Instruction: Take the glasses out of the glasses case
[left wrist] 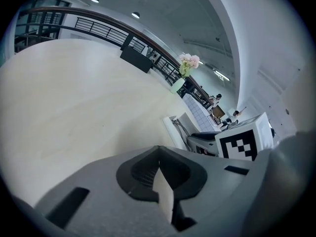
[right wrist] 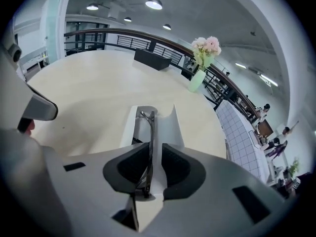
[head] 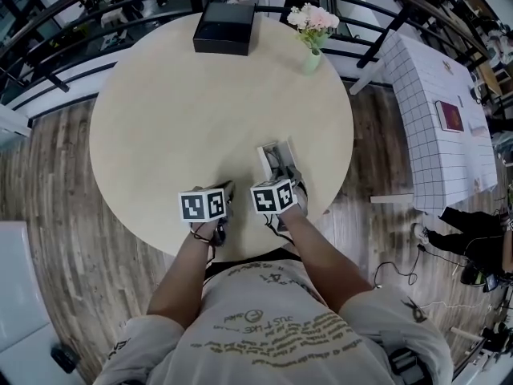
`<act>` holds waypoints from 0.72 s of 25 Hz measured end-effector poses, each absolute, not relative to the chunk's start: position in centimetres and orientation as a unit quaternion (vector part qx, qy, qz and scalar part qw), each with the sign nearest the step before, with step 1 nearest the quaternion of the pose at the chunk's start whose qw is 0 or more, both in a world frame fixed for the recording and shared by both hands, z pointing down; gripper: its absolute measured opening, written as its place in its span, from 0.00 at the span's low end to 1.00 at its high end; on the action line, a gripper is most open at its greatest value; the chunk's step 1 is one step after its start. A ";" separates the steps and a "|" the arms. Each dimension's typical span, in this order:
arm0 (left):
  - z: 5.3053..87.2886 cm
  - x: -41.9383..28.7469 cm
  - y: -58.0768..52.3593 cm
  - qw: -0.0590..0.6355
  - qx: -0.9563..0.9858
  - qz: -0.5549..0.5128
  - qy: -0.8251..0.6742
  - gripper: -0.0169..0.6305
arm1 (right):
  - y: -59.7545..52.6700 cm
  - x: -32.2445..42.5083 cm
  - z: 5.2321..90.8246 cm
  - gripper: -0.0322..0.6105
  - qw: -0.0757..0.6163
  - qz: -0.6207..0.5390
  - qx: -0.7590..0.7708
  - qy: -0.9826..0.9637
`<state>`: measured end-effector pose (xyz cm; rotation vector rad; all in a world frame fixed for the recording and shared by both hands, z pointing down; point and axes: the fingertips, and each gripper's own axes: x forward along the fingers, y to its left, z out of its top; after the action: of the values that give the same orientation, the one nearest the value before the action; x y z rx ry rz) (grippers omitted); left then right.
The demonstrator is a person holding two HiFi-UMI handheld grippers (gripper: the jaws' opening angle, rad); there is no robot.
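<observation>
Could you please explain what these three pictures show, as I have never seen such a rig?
A person holds a two-jaw gripper in each hand; the marker cubes belong to them. The head view looks down from the person's head; the other two cameras ride on the grippers, looking along their jaws. On the round pale wooden table stand a flat black box and a pale green vase of pink flowers; an open white glasses case lies near the person. The left gripper is shut and empty. The right gripper has its jaws either side of the dark-framed glasses in the case, with a gap showing, so apparently not gripping yet.
</observation>
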<state>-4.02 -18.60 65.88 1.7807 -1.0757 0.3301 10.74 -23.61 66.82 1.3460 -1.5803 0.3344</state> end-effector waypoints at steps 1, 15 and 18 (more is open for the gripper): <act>65.8 -4.2 -18.6 0.494 0.735 0.137 -0.444 0.05 | -23.6 10.9 67.0 0.18 0.499 0.141 0.556 -0.649; 64.4 -5.3 -18.1 0.481 0.745 0.132 -0.443 0.05 | -24.0 11.5 66.2 0.09 0.480 0.159 0.563 -0.654; 64.1 -5.2 -18.1 0.478 0.748 0.131 -0.442 0.05 | -23.6 11.3 65.8 0.09 0.450 0.177 0.569 -0.665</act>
<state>-5.17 -18.05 64.09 1.8267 -1.0796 0.3198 11.25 -23.64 65.77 1.4058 -1.6454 0.4368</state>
